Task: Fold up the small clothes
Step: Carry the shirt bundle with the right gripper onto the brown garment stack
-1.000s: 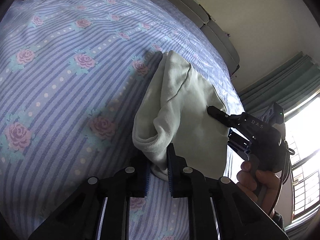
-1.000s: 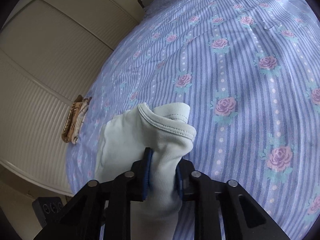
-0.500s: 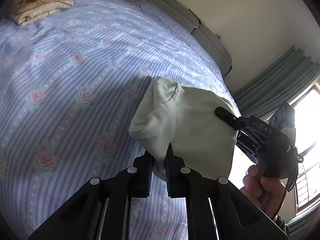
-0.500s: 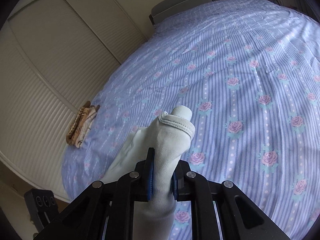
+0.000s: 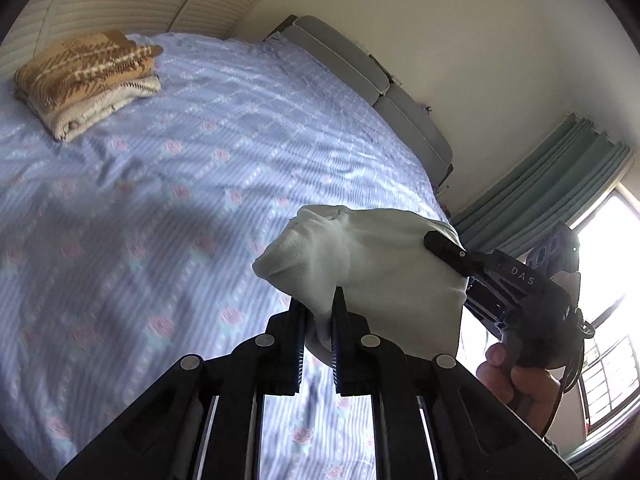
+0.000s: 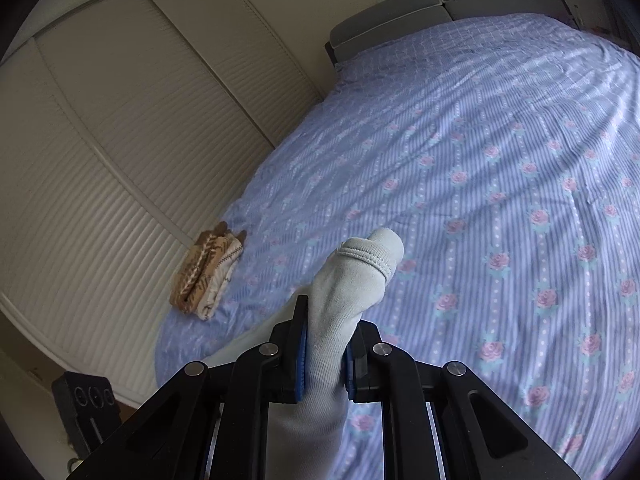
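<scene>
A bedroom: a bed [image 5: 168,184] under a blue striped sheet with pink roses fills both views, with louvred wardrobe doors [image 6: 120,128] along one side, a grey padded headboard [image 5: 360,76] at the far end, and green curtains [image 5: 552,184] by a bright window at the right of the left wrist view. At the far left of the sheet lies a folded tan-and-cream knit [image 5: 86,80], well apart from the work. Moving right, the left gripper [image 5: 318,328] is clamped on a bunched corner of the pale green garment [image 5: 360,264], cloth pinched between its toothed pads and bulging out above them. The garment spans rightward from there to the right gripper [image 5: 444,246], whose black finger lies across the opposite edge, with the person's hand [image 5: 516,380] on its handle below. In the right wrist view that gripper [image 6: 324,356] is likewise clenched on the cloth, a ribbed hem [image 6: 368,256] standing up past the blue pads and the rest trailing down toward the camera. The garment looks clear of the sheet, strung between the two tongs, its long axis running left to right from one to the other. Each hand has its own end, so neither is nearer; the next move likely turns on lowering that span flat on the sheet below and ahead, keeping both ends level.
</scene>
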Tool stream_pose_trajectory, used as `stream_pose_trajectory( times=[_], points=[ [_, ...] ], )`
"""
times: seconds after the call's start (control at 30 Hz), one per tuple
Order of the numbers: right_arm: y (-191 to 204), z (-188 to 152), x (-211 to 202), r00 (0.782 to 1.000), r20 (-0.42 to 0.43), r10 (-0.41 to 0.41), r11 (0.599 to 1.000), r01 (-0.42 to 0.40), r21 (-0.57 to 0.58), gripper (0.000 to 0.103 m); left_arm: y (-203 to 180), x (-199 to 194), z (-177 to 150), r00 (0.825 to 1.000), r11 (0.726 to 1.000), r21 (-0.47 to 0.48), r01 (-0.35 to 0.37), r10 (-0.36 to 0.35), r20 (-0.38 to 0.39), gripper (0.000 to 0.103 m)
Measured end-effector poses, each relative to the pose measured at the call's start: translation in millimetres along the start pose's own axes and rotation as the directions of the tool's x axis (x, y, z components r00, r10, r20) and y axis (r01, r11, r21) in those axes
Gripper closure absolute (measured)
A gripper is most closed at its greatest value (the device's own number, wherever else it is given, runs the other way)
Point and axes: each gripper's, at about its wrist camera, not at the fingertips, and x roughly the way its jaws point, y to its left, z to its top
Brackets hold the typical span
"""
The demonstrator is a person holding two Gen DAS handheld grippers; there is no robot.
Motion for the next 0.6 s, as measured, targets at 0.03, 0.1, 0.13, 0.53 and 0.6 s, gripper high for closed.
stream_pose_trajectory(
  times=[0.03, 0.1, 0.13, 0.53, 0.6],
  points=[
    [12, 6, 8, 1.000, -0.002, 0.010, 1.000, -0.010, -0.006, 0.088, 6, -7, 12, 1.000, 1.000, 0.000, -0.006, 0.006, 0.013, 0.091],
    [38, 20, 27, 0.999, -0.009, 0.038, 0.999, -0.038, -0.024, 0.088, 20, -19, 39, 0.999, 1.000, 0.002, -0.021, 0.021, 0.042, 0.091],
    [53, 27, 39, 0.999, -0.011, 0.052, 0.998, -0.052, -0.035, 0.088, 28, -27, 53, 0.998, 1.000, 0.002, -0.030, 0.030, 0.059, 0.091],
    [272, 143, 202, 0.965, -0.033, 0.260, 0.944, -0.261, -0.203, 0.088, 129, -129, 256, 0.939, 0.983, 0.020, -0.184, 0.170, 0.299, 0.091],
    [295, 151, 231, 0.958, -0.046, 0.282, 0.934, -0.285, -0.216, 0.088, 151, -130, 276, 0.937, 0.977, 0.035, -0.208, 0.189, 0.295, 0.091]
  ],
)
